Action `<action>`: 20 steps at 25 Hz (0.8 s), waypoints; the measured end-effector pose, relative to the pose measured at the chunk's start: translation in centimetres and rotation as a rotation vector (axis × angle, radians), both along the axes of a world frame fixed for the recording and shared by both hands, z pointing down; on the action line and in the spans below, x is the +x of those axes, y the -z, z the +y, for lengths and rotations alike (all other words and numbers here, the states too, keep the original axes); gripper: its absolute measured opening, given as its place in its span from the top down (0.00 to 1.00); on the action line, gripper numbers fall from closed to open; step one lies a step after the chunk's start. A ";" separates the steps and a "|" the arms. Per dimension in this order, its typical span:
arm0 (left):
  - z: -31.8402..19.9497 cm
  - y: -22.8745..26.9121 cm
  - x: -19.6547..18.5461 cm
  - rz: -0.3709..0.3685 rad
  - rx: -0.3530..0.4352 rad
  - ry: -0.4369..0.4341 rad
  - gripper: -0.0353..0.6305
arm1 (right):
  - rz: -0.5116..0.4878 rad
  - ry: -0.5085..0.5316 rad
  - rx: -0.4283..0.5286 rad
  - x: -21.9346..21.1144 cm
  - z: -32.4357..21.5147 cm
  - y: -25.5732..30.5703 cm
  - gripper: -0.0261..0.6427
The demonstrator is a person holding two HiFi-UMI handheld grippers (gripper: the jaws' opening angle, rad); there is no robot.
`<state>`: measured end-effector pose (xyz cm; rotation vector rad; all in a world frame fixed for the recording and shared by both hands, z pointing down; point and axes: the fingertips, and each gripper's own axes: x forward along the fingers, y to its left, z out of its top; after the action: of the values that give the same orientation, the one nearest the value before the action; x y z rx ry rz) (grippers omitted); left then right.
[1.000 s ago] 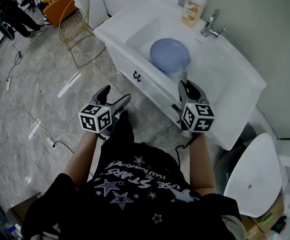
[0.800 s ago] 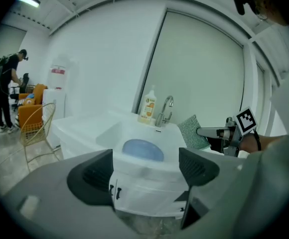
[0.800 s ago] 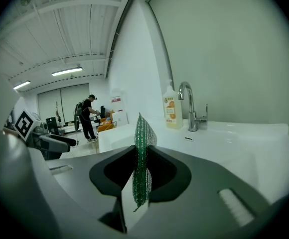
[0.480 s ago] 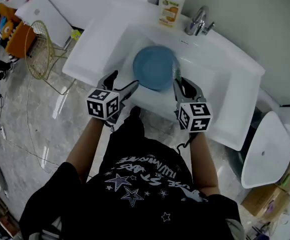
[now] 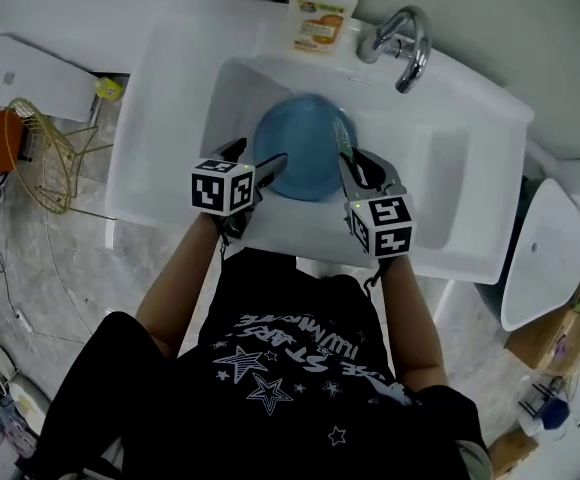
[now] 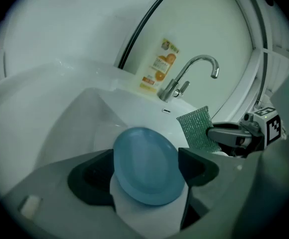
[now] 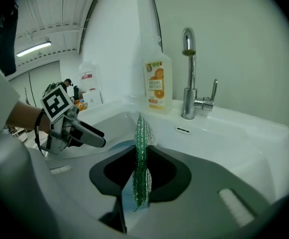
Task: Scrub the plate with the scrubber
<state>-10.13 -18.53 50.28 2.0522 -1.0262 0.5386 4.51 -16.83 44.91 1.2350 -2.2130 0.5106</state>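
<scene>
While the right gripper (image 5: pixel 360 164) keeps nothing loose, its fingers are clenched on the scrubber (image 7: pixel 141 133), which stands edge-on and upright between them. It looks like a soft, light mesh pad that will bend under pressure, so we judge that a hold near one edge suits it, with most of the pad clear of the fingers. The left gripper (image 5: pixel 254 156) has its fingers (image 6: pixel 92 176) spread. The plate (image 6: pixel 144 166) shows between them, not pinched as far as we can tell. It lies tilted in the sink (image 5: pixel 440 168), just beyond both grippers. We take it for stiff, smooth, likely slippery when wet and perhaps breakable, so its near rim is the place to hold, firmly but gently. Beyond stand the tap (image 5: pixel 407 46) and a bottle (image 5: pixel 322 8).
</scene>
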 end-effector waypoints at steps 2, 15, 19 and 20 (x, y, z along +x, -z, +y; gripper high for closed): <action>-1.0 -1.8 0.0 -0.003 -0.050 -0.005 0.33 | 0.022 0.003 -0.017 -0.4 -1.0 -0.9 0.81; -2.2 -10.2 -0.3 0.013 -0.284 -0.002 0.41 | 0.359 0.225 -0.081 -3.8 -4.0 -8.9 0.81; -2.4 -11.0 -0.5 0.002 -0.294 -0.022 0.59 | 0.497 0.265 -0.084 -4.1 -5.3 -11.4 0.81; -2.3 -11.2 -0.6 -0.003 -0.303 -0.031 0.67 | 0.525 0.266 -0.093 -4.1 -5.6 -12.0 0.81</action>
<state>-10.70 -20.85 61.51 1.8012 -0.8577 0.6698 0.39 -22.40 56.89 0.8811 -1.8391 0.1547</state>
